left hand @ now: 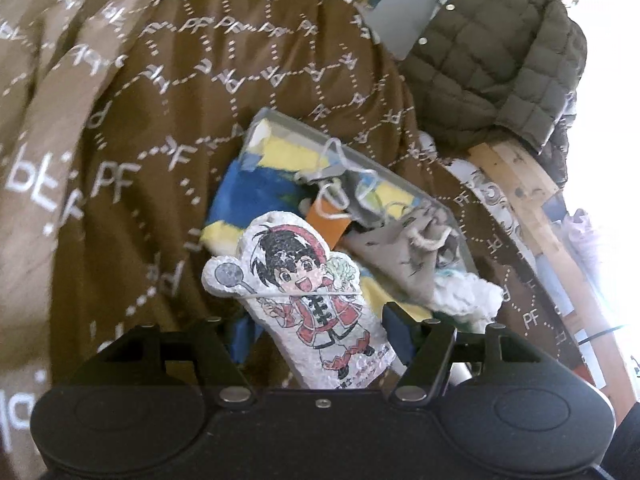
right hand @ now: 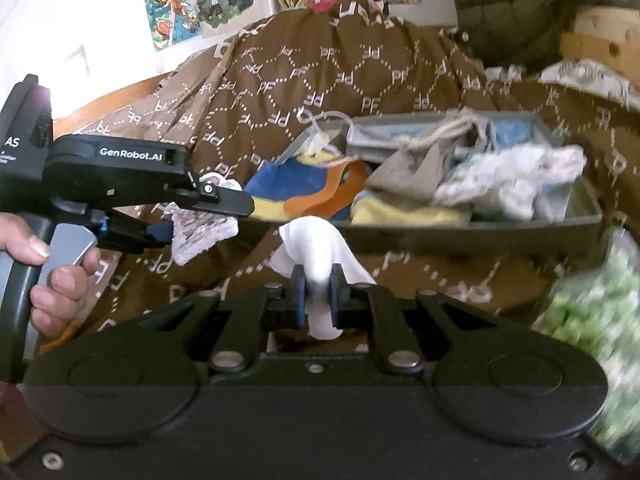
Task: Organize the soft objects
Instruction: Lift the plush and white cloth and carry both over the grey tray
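Note:
A flat white cushion [left hand: 304, 280] printed with a cartoon figure in a red coat sticks up between the pads of my left gripper [left hand: 312, 320]. The jaws stand wide and grip its lower part. The right wrist view shows that gripper [right hand: 208, 220] at the left, holding the cushion [right hand: 200, 234] off the blanket. My right gripper [right hand: 318, 280] is shut on a white cloth [right hand: 310, 236], which bunches up above the pads. Just beyond both stands a grey tray [right hand: 440, 236] with a blue and yellow towel [left hand: 248, 196], a grey drawstring pouch [left hand: 404, 252] and a white fluffy piece [right hand: 508, 180].
A brown blanket [left hand: 160, 92] with white letters covers the bed under and around the tray. An olive puffer jacket [left hand: 492, 52] hangs over a wooden frame [left hand: 516, 184] at the right. A blurred green object [right hand: 596, 312] lies at the right. A hand [right hand: 52, 272] grips the left handle. Posters [right hand: 192, 0] hang behind.

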### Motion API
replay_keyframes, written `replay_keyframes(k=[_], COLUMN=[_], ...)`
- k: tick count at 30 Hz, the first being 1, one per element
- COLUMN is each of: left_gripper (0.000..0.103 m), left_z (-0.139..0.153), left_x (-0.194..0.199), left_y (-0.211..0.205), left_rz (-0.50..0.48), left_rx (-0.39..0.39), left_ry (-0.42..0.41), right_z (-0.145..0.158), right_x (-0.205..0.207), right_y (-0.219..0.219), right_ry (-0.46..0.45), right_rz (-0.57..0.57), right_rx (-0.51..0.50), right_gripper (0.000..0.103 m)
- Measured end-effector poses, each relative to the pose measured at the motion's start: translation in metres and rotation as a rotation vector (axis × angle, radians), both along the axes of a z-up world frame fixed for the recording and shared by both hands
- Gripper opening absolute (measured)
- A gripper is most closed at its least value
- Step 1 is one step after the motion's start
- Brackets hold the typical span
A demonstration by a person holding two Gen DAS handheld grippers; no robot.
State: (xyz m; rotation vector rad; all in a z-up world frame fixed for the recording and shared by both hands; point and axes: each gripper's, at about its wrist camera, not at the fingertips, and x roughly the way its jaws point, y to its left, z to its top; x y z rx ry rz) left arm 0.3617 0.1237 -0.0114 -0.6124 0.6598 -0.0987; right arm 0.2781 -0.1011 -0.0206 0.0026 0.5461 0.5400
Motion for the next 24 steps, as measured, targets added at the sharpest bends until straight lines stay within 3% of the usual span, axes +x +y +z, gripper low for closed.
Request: replay_keyframes(k=[13, 19, 24], left_gripper=[0.067, 0.067, 0.067], left_z=[0.014, 0.020, 0.013], left_x=[0.069, 0.110, 0.135], left_y=[-0.039, -0.071, -0.091], left_rz=[-0.103, -0.167, -0.165], left_rx=[0.045, 0.049, -0.009], left_ry=[-0.129, -0.177, -0.172], right_z=[0.052, 0.069, 0.066], right_x=[0.071, 0.113, 0.140], right_y=[-0.022, -0.040, -0.058], right_ry=[-0.152, -0.175, -0.149], right_rz=[-0.059, -0.127, -0.187], right_rx=[-0.094, -0.153, -0.183], right_gripper=[0.006, 0.006, 0.006])
